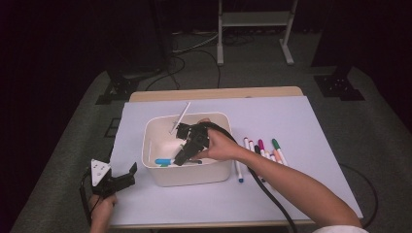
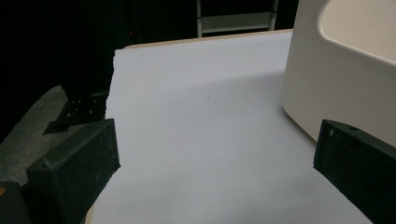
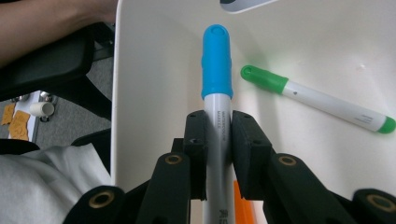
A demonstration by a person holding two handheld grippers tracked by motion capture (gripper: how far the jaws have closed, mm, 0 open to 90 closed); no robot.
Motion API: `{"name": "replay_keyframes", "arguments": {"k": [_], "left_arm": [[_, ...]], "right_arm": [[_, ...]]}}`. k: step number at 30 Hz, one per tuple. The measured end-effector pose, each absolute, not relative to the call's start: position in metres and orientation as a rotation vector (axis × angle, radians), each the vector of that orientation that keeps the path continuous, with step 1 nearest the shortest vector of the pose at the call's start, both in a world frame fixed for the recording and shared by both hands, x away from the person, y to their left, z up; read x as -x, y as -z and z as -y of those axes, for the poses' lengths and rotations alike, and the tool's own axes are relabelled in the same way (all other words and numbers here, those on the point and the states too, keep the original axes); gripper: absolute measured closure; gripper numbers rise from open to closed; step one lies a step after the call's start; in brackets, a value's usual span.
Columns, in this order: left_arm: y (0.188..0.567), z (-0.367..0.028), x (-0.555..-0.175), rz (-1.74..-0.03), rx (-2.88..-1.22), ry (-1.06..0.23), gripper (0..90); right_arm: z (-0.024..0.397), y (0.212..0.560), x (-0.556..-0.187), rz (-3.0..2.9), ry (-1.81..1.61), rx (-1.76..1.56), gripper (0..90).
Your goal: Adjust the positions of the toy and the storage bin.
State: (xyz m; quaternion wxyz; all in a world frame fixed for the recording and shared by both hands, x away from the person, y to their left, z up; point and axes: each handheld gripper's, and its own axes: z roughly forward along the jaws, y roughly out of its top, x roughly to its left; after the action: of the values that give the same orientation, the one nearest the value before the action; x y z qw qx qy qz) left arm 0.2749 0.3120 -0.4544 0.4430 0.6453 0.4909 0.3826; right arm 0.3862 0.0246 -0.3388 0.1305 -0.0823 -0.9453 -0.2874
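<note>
Right tool pinches a blue-capped grey marker inside the white plastic bin. Left tool hangs spread over the table's near-left corner.

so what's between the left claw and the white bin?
Nothing: bare white table cover between the left claw and the white bin, seen in the left gripper view. High view agrees.

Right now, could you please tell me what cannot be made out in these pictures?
- Blue-capped grey marker: lower barrel hidden between the right gripper jaws, right gripper view.
- White plastic bin: part of its inside covered by the hand, high view.
- Orange object: hidden behind the jaws, right gripper view.
- Row of coloured markers: too small to count, high view.
</note>
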Motion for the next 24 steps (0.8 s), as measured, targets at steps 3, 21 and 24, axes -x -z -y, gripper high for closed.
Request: {"name": "replay_keyframes", "arguments": {"k": [3, 21, 24], "left_arm": [[0.454, -0.312, -0.275, -1.216, -1.600, -0.948, 0.0], [0.455, -0.311, -0.275, -1.214, -1.598, -0.954, 0.0], [0.455, -0.311, -0.275, -1.213, -1.600, -0.956, 0.0]], "right_arm": [[-0.029, 0.343, -0.386, 2.752, 0.804, 0.237, 75.8], [0.008, 0.315, -0.387, 2.733, 0.920, 0.317, 59.6], [0.024, 0.306, -0.386, 2.731, 0.973, 0.336, 58.7]]}}
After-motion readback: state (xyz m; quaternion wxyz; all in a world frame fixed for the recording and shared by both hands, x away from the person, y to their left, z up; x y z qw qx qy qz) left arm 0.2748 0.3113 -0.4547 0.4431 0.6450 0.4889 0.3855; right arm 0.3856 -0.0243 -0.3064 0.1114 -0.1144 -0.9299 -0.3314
